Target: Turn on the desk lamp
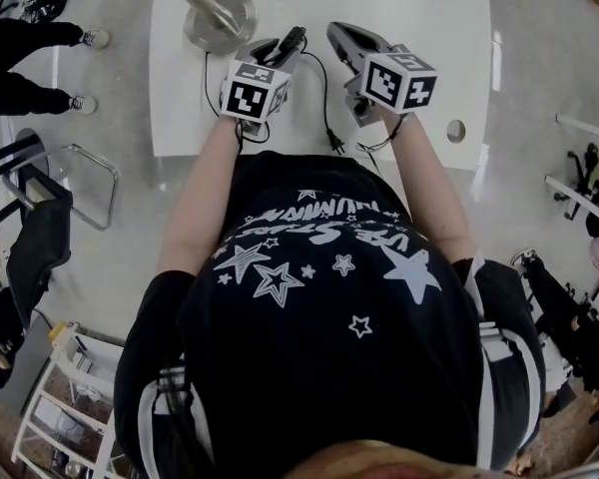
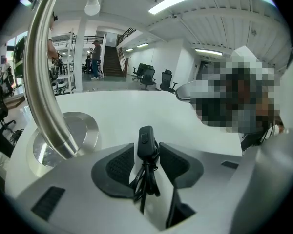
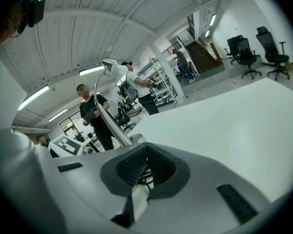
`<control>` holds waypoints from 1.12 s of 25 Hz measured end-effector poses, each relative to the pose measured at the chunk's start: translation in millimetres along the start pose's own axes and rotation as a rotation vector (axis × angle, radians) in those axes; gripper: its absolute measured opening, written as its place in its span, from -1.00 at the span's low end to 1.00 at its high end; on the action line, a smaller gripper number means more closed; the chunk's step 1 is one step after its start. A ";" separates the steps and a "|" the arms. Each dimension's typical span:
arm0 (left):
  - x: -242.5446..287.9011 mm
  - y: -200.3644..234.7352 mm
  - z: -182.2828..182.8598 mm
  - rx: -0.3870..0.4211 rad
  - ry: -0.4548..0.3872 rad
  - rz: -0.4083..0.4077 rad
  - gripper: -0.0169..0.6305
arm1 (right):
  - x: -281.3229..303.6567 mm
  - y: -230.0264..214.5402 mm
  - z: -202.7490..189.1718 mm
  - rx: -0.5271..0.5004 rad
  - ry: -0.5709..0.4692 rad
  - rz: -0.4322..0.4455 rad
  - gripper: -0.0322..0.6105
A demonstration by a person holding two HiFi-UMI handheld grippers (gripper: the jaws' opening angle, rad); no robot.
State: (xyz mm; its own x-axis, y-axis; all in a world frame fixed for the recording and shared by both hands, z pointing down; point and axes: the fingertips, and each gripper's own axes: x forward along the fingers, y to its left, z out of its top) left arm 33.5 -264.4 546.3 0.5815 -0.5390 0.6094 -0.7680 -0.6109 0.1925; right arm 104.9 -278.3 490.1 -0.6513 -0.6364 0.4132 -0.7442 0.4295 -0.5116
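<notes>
The desk lamp's round metal base (image 1: 220,18) stands on the white table (image 1: 419,8), and its curved arm (image 2: 44,82) rises to a bulb (image 2: 92,5). My left gripper (image 1: 285,53) is shut on the lamp's black inline switch (image 2: 145,141), which sticks up between the pads with its cable hanging below. The cable (image 1: 324,98) runs to a loose plug (image 1: 334,146) near the table's front edge. My right gripper (image 1: 337,33) hovers just right of the left one, jaws shut with nothing visibly held. In the right gripper view the lamp arm (image 3: 112,123) stands beyond the right gripper (image 3: 146,150).
A round cable hole (image 1: 455,130) lies in the table's right part. A metal chair (image 1: 75,183) and a person's legs (image 1: 40,58) are on the floor to the left. People (image 3: 95,116) stand beyond the table.
</notes>
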 end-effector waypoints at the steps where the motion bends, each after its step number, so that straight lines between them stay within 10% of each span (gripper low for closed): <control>1: -1.0 0.1 -0.7 0.000 0.002 -0.005 -0.46 | 1.0 0.3 0.6 0.000 -0.001 0.000 -0.89; 28: 11.8 -4.8 -1.3 0.137 0.088 0.005 -0.56 | 31.0 24.3 -21.2 -0.107 0.174 0.103 -0.89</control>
State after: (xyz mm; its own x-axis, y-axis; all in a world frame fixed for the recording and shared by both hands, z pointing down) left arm 43.8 -267.1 553.5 0.5478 -0.4929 0.6760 -0.7234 -0.6849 0.0868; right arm 63.4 -274.1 506.4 -0.7333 -0.4699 0.4914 -0.6781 0.5580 -0.4784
